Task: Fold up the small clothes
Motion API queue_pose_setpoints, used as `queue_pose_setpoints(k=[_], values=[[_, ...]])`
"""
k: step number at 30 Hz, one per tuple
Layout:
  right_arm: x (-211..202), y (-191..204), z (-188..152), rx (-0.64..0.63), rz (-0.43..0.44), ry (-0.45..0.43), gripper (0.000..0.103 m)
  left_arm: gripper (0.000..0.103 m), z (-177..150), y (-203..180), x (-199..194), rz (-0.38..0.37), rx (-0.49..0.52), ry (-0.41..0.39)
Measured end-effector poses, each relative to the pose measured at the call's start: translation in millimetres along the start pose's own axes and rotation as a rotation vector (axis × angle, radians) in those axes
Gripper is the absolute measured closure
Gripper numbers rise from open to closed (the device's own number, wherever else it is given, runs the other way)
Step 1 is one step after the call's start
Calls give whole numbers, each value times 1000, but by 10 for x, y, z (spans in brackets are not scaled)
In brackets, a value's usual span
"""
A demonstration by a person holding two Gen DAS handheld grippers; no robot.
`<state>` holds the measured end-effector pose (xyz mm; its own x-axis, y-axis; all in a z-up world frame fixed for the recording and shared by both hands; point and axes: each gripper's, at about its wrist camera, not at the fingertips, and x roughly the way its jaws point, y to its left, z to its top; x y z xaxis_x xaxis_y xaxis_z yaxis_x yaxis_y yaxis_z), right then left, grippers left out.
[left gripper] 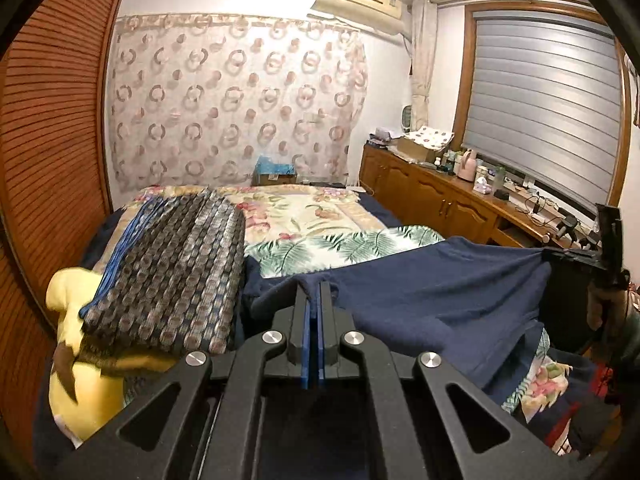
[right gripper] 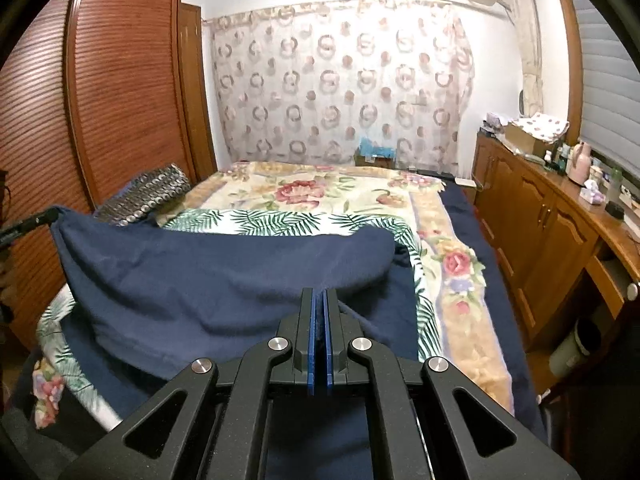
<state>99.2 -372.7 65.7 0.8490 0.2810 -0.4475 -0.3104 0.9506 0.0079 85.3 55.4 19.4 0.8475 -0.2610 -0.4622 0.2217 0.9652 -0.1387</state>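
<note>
A navy blue garment hangs stretched above the bed between my two grippers. In the left wrist view my left gripper is shut on one corner of its top edge. The cloth runs rightward from there to my right gripper, which pinches the other corner. In the right wrist view the right gripper is shut on the navy garment, and the cloth rises leftward to the left gripper. The lower part of the garment drapes onto the bed.
The bed carries a floral blanket and a leaf-print cover. A folded patterned grey mat and a yellow plush toy lie at the bed's left. A wooden cabinet with clutter lines the right wall. A slatted wardrobe stands left.
</note>
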Motion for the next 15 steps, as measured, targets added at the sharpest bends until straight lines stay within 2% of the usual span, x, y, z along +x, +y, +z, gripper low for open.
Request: queue_pose_setpoints(k=[6, 9, 12, 15], values=[[-101, -4, -410, -10, 6, 67, 100, 100, -520, 71, 168, 59, -12, 124], [106, -22, -660, -3, 1, 148, 100, 100, -748, 137, 300, 93, -32, 185], [261, -79, -802, 32, 3, 187, 100, 99, -866, 188, 340, 105, -54, 218], [302, -118, -824, 49, -15, 192, 90, 98, -924, 229, 335, 109, -70, 231]])
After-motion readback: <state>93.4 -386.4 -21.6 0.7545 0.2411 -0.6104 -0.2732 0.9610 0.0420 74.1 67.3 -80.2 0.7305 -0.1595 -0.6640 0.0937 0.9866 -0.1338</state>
